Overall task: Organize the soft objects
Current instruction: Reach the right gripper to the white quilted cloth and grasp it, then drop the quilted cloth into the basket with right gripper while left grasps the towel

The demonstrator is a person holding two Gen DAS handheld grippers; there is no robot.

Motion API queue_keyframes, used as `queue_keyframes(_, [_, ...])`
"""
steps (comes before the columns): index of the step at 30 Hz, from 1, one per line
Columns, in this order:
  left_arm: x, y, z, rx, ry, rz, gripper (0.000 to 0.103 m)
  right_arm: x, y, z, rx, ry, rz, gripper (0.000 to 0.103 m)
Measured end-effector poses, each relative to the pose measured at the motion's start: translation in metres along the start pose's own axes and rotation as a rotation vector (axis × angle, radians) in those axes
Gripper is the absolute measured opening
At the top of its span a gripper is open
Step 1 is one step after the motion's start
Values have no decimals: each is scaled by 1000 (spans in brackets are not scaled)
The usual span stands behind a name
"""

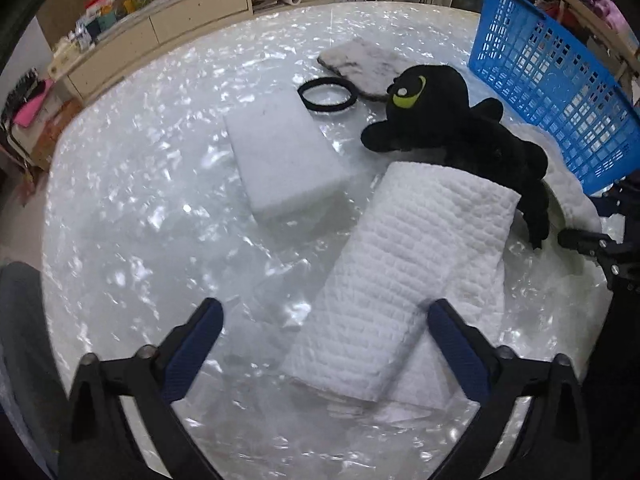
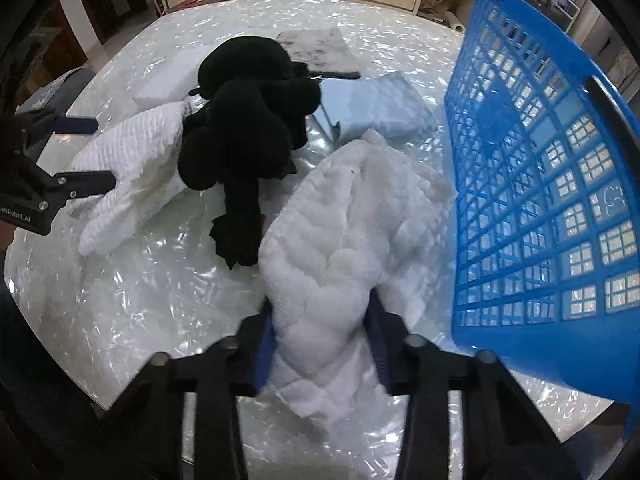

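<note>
A rolled white waffle towel lies on the shiny white table; my left gripper is open with the towel's near end between its fingers. The towel also shows in the right wrist view. A black plush toy lies partly on the towel's far end. My right gripper is shut on a white quilted cloth beside the blue basket. A white foam block, a black hair ring and a grey-white fluffy mat lie further back.
The blue basket stands tilted at the table's right edge. A folded white packet lies behind the quilted cloth. Shelves and cluttered cabinets run along the far side of the room.
</note>
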State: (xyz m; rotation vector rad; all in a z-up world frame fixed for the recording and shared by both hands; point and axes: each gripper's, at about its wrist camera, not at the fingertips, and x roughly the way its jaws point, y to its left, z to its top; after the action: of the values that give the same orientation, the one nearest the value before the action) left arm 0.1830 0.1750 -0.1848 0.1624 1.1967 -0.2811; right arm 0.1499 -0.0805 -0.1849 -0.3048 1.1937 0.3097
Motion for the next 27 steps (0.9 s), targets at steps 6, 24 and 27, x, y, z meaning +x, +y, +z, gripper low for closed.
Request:
queue_keyframes(6, [-4,-9,-11,-52,-18,-74,56,-2,-13,-15,31,-3,40,25])
queue_keyframes(24, [-42,-21,-48,-199,-67,-72,15,-95,2,-25,-13,-113,127,24])
queue_keyframes(27, [-49,-24,-53,-236,-74,-69,15,-110,0,-15,-23,-146,142,24])
